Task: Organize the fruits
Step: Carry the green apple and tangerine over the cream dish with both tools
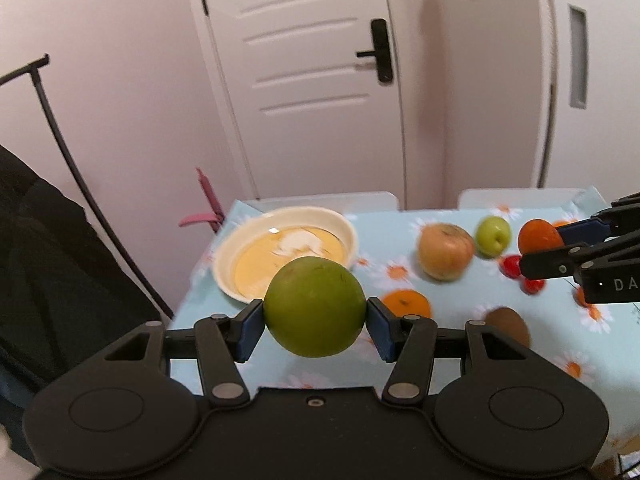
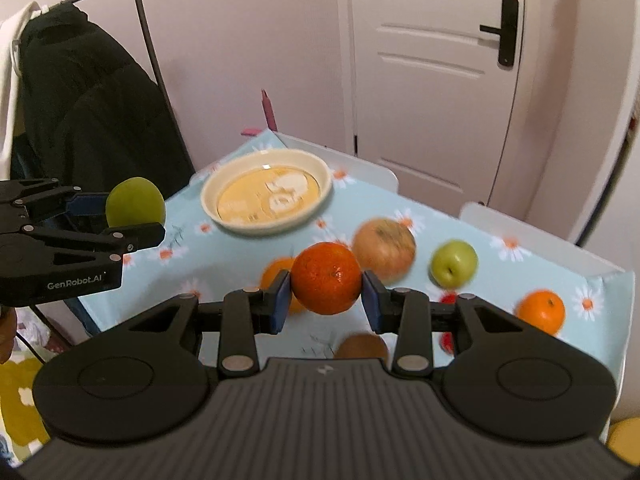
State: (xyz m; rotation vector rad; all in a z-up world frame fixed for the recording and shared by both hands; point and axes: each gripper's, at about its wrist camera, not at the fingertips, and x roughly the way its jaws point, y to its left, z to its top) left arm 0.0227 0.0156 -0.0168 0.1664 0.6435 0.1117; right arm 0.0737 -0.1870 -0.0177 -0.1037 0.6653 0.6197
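This is a room in a home: a white panelled door [image 2: 432,60] with a black handle lock [image 2: 506,32], pale pink walls, a dark coat on a clothes rack [image 2: 148,36], and a daisy-print cloth [image 2: 520,248] over the tabletop.

Table [image 2: 560,256] stands before a door [image 2: 432,60]. Plate [image 2: 266,196] on the far left part of the table, nothing in it. Loose fruit lies to its right — large apple [image 2: 386,254], small apple [image 2: 454,262] beside it, mandarin [image 2: 542,310] nearer. Kiwi [image 1: 508,326] at the near edge. Clothes rack [image 2: 92,92] left of the table.
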